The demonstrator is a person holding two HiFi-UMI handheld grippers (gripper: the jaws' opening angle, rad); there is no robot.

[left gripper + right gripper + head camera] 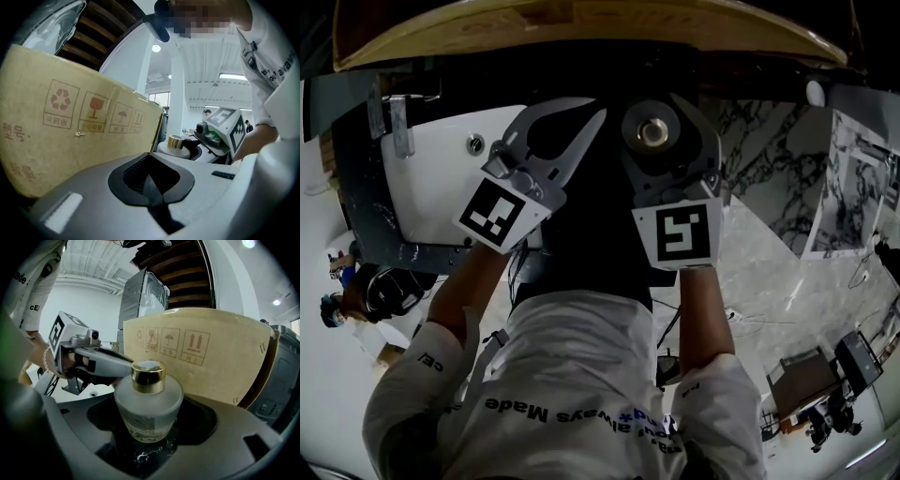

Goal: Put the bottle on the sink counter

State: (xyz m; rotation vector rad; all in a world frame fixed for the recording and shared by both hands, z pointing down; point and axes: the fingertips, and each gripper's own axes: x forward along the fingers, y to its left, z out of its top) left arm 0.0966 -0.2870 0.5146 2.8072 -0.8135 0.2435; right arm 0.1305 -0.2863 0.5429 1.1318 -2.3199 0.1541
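One bottle [148, 401], two grippers, one box [206, 357]. Right gripper [667, 159] clamped round bottle's frosted body; bottle upright between jaws, gold cap on top, just in front of box. Left gripper [152, 187] jaws pressed together, empty, also near box.

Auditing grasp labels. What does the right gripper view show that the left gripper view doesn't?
Only the right gripper view: the bottle with its frosted body and label, clamped in the right tongs, and the left marker cube. Only the left gripper view: the left tongs together with nothing between them, and the right marker cube. Both: the cardboard box with its handling symbols, and the bottle's gold cap.
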